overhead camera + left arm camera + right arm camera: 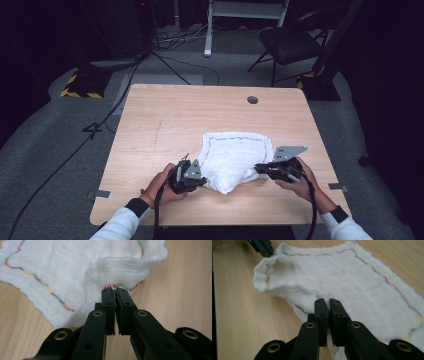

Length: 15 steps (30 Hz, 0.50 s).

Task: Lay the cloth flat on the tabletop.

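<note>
**Cloth pinched at two edges, ready for folding**

Both grippers are being held shut on the white woven cotton cloth with multicoloured wavy stitching (pixel 235 157). The left gripper (pixel 116 291) is being pressed together on a hemmed, doubled-over edge, right at the red and green stitches, with fabric caught between its pads. The right gripper (pixel 328 301) is likewise being clamped on a bunched hem at the cloth's near right side, its jaws nearly meeting over the thin fabric.

The cloth is lying on the near half of the light wooden table (pixel 165 115), crumpled between the two hands, its far edge spread flat and its near part gathered into a fold.

The cloth is being judged light, soft and limp: it is likely to sag and drape wherever it is not supported, and nothing about it looks fragile or slippery. Holds are best taken at the thicker hemmed edges or corners, where the pads can bite on doubled fabric.

The tabletop is smooth and bare apart from a round cable hole (pixel 252 99). Beyond it, grey carpet (pixel 45 130), trailing black cables (pixel 100 125) and a dark folding chair (pixel 290 42) are being seen in a dim room.
</note>
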Tool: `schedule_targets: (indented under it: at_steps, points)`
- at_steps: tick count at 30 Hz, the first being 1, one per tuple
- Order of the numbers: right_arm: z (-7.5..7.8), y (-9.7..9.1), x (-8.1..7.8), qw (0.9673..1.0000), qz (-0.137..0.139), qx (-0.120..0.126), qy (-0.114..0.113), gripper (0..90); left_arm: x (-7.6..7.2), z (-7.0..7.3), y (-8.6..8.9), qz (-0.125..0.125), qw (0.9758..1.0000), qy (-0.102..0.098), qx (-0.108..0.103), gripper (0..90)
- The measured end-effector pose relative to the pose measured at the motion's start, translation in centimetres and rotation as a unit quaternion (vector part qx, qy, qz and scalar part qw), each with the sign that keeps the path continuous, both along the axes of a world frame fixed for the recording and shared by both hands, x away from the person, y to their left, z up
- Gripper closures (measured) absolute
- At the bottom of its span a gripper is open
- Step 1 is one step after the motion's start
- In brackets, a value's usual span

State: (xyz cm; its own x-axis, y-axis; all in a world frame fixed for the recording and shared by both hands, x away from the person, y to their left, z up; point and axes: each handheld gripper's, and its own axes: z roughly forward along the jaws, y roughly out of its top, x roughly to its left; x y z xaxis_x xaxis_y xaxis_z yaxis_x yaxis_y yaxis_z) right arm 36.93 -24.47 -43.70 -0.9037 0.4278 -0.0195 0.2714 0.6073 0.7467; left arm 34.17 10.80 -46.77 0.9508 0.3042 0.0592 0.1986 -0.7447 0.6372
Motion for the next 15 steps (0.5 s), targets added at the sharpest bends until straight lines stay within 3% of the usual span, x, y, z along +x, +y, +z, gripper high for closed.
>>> schedule_targets:
  at_steps: [3,6,7,9,12,13,15]
  points:
    - [-0.7,-2.4,-2.3,0.9999,-0.007,-0.006,0.005,84.5,-0.6,-0.1,0.1,-0.004,1.0000,0.005,-0.001,85.7]
    - [-1.2,-3.2,-3.3,0.9998,-0.013,-0.008,0.011,84.1,-1.1,-0.4,0.3,-0.014,0.9998,0.013,0.008,85.3]
    - [-1.7,-3.8,-4.2,0.9993,-0.024,-0.026,0.010,83.1,-1.2,-0.5,0.4,-0.015,0.9997,0.015,0.010,84.8]
    - [-1.9,-4.0,-4.6,0.9992,-0.025,-0.027,0.014,82.5,-1.5,-0.6,0.6,-0.012,0.9996,0.020,0.014,84.8]
    - [-2.5,-4.4,-6.0,0.9991,-0.025,-0.024,0.022,77.8,-1.6,-0.6,1.2,-0.002,0.9997,0.018,0.013,83.1]
    - [-2.7,-4.5,-6.7,0.9992,-0.026,-0.022,0.023,69.3,-1.6,-0.4,1.5,0.003,0.9998,0.015,0.009,80.0]
    - [-2.6,-4.6,-7.0,0.9991,-0.029,-0.024,0.018,65.6,-1.6,-0.1,1.9,0.018,0.9998,0.008,0.003,77.6]
